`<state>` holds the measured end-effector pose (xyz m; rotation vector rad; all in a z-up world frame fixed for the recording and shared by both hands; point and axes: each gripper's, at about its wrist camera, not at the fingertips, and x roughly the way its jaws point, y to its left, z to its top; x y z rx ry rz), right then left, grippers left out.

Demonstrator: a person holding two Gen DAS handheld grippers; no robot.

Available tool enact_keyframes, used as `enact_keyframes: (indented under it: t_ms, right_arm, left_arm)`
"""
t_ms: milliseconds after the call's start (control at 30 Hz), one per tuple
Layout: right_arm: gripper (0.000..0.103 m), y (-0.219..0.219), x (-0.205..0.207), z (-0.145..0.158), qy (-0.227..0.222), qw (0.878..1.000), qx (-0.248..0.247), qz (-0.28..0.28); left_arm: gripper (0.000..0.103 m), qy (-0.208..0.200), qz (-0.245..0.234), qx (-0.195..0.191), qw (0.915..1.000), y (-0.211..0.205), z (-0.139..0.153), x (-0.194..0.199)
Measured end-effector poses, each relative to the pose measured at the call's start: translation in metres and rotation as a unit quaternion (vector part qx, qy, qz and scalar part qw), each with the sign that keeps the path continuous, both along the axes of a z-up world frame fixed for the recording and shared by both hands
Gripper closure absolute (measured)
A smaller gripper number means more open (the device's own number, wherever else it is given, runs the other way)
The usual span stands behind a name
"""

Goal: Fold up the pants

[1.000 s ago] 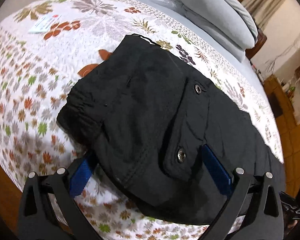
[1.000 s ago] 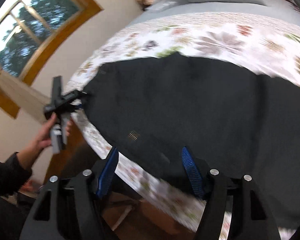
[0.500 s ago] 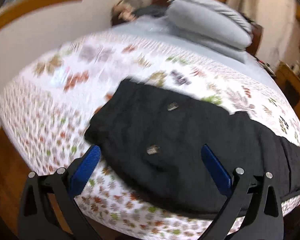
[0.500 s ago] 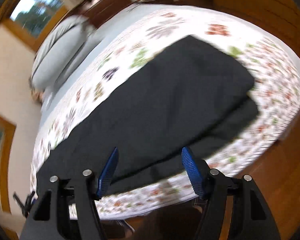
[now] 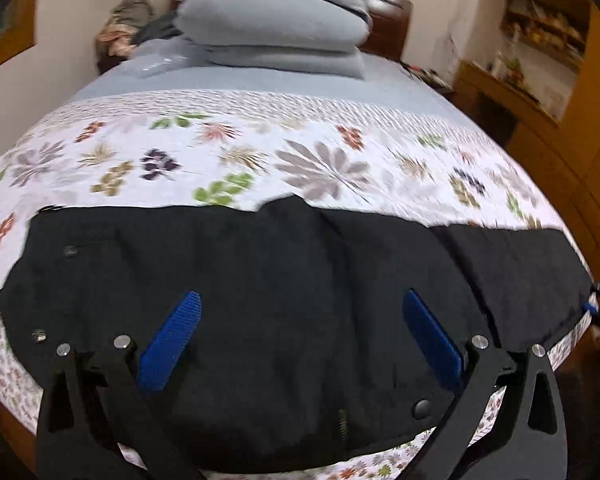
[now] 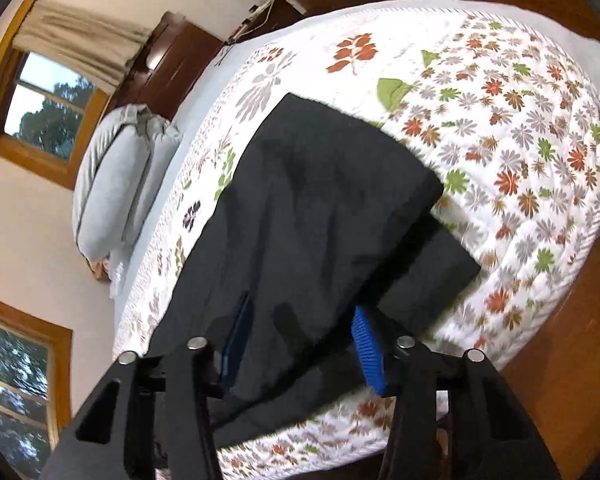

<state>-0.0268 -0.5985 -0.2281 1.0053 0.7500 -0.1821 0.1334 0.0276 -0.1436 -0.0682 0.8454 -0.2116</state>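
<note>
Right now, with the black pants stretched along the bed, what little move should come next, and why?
Probably finish closing the right gripper on the leg end. Its jaws are closing with cloth of the pants between them, near the hems. The left gripper hangs open over the waist end, gripping nothing. Once the right grip is firm, the legs could be carried over.

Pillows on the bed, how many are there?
2. One grey pillow lies on top of the other grey pillow, stacked at the head of the bed, far behind the black pants. More could be hidden.
</note>
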Motion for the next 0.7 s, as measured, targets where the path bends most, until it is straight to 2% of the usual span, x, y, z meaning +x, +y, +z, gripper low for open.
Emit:
enact_keyframes:
  t_ms: [67,100,200,367,467,500,533,600,667,700]
  right_arm:
    - [0.080,-0.001,0.000,0.001,-0.005,1.000,-0.006,0.005]
    - [0.092,-0.002,0.000,0.003,-0.004,1.000,-0.013,0.006]
    - [0.098,0.005,-0.006,0.005,-0.004,1.000,-0.010,0.016]
    - [0.098,0.012,-0.030,0.015,-0.013,1.000,0.003,0.023]
    - [0.098,0.008,-0.033,0.005,0.014,0.999,0.019,0.025]
    - [0.096,0.006,-0.031,-0.002,0.026,0.999,0.017,0.028]
    - [0.085,0.005,-0.029,-0.011,0.049,0.998,0.027,0.028]
    - [0.082,0.003,-0.032,-0.014,0.039,0.998,0.052,0.017]
    - [0.057,0.005,-0.041,-0.006,0.020,0.998,0.057,0.008]
    - [0.040,0.007,-0.046,-0.002,0.019,0.999,0.046,0.002]
  left_arm:
    - [0.002,0.011,-0.016,0.019,0.9996,-0.015,-0.012,0.003]
    - [0.002,0.018,-0.021,0.037,0.9989,-0.021,-0.021,0.005]
    - [0.002,0.029,-0.026,0.062,0.9973,-0.026,-0.035,0.006]
    - [0.002,0.032,-0.033,0.091,0.9948,-0.024,-0.044,0.007]
    - [0.002,0.032,-0.040,0.097,0.9940,-0.025,-0.046,0.007]
    - [0.002,0.033,-0.046,0.102,0.9932,-0.027,-0.049,0.008]
    - [0.002,0.035,-0.047,0.107,0.9925,-0.028,-0.052,0.009]
    - [0.002,0.044,-0.050,0.110,0.9917,-0.030,-0.058,0.011]
    - [0.002,0.044,-0.047,0.107,0.9922,-0.030,-0.059,0.011]
    - [0.002,0.043,-0.046,0.106,0.9924,-0.030,-0.059,0.011]
